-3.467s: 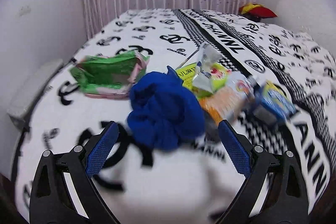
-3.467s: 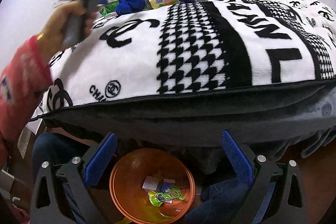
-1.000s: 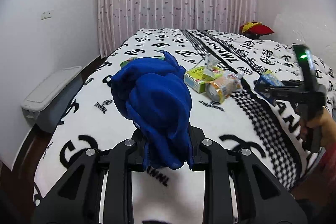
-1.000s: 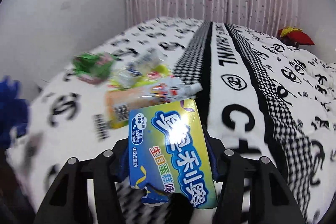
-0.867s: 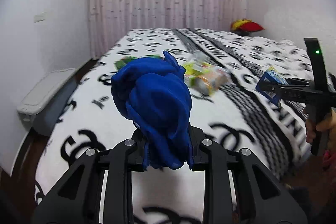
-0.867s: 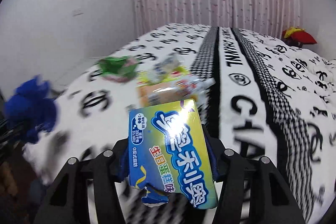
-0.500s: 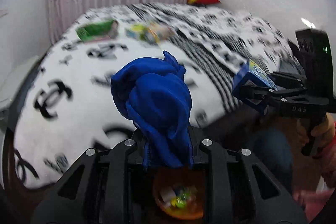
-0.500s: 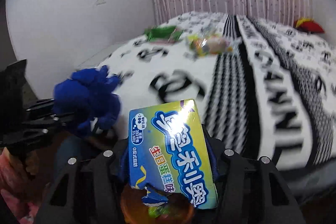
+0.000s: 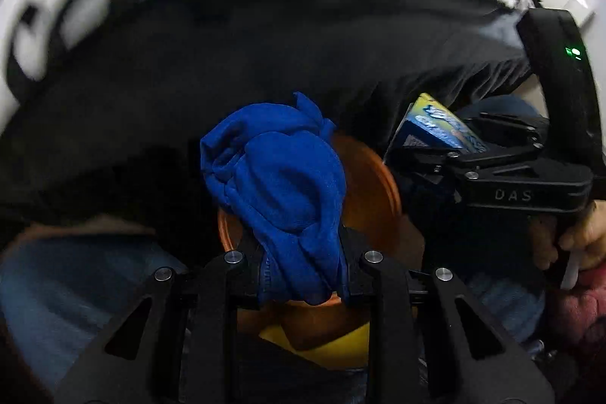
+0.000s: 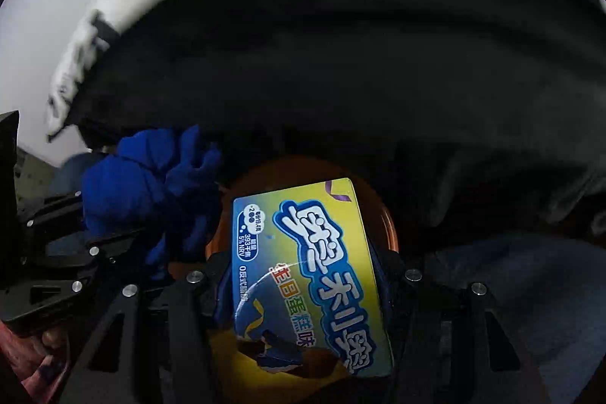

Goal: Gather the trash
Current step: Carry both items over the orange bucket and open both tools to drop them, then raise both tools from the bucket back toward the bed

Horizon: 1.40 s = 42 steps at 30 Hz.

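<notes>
Left gripper [image 9: 303, 264] is clamped on a crumpled blue cloth [image 9: 280, 188], its bulk bunched up above the closed fingers and hanging over the orange bin [image 9: 375, 184] below. Right gripper [image 10: 299, 286] is pressed together on a snack box [image 10: 314, 271], gripping its lower end so the printed face tilts up toward the camera above the same bin [image 10: 390, 226]. Both loads appear held over the bin's mouth so that opening the fingers would drop them in; neither has been let go. Soft and deeply folded, the cloth would likely fall as a loose wad. Flat, glossy cardboard in blue and yellow, the box is torn along its near edge. Smooth, round plastic forms the bin, with something yellow inside. Beyond, at the far side, the bed's dark edge [image 10: 378, 44] fills the blurred background.
</notes>
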Tool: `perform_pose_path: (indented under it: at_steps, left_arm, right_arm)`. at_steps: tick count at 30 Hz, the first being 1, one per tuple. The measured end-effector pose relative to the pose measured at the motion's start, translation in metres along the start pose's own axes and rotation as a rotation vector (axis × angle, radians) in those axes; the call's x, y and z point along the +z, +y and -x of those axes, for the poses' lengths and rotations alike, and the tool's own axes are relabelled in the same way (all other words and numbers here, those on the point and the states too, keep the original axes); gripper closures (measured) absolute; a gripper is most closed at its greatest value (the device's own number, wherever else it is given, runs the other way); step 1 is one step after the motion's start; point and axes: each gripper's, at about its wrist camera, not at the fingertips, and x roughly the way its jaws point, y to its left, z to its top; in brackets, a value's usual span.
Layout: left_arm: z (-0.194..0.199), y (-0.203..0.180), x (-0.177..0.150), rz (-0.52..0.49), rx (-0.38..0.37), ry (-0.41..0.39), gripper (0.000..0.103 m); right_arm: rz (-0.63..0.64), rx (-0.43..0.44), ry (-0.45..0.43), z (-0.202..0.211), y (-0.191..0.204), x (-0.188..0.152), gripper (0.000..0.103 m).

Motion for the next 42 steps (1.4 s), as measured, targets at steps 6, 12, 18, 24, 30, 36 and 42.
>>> perform_pose_path:
  at_steps: [6,12,18,24,30,36,42]
  left_arm:
    - [-0.04,0.009,-0.003,0.071,0.007,0.096,0.078]
    - [-0.07,0.019,-0.007,0.106,0.04,0.181,0.078]
    - [-0.079,0.022,-0.005,0.114,0.064,0.218,0.078]
    - [-0.08,0.023,-0.004,0.116,0.07,0.223,0.074]
    - [-0.074,0.025,-0.003,0.117,0.089,0.187,0.03]
    - [-0.072,0.027,-0.004,0.112,0.101,0.187,0.023]
    - [-0.074,0.029,-0.004,0.13,0.106,0.196,0.02]
  right_arm:
    - [-0.037,-0.01,0.108,-0.038,-0.005,-0.01,0.047]
    - [-0.042,-0.027,0.138,-0.051,-0.006,-0.006,0.047]
    - [-0.049,-0.032,0.161,-0.055,-0.008,-0.008,0.046]
    - [-0.067,-0.027,0.161,-0.054,-0.008,-0.005,0.043]
    - [-0.096,-0.027,0.136,-0.051,-0.015,-0.007,0.023]
    - [-0.138,-0.013,0.124,-0.046,-0.019,-0.006,0.023]
    - [-0.149,-0.016,0.121,-0.047,-0.023,-0.008,0.022]
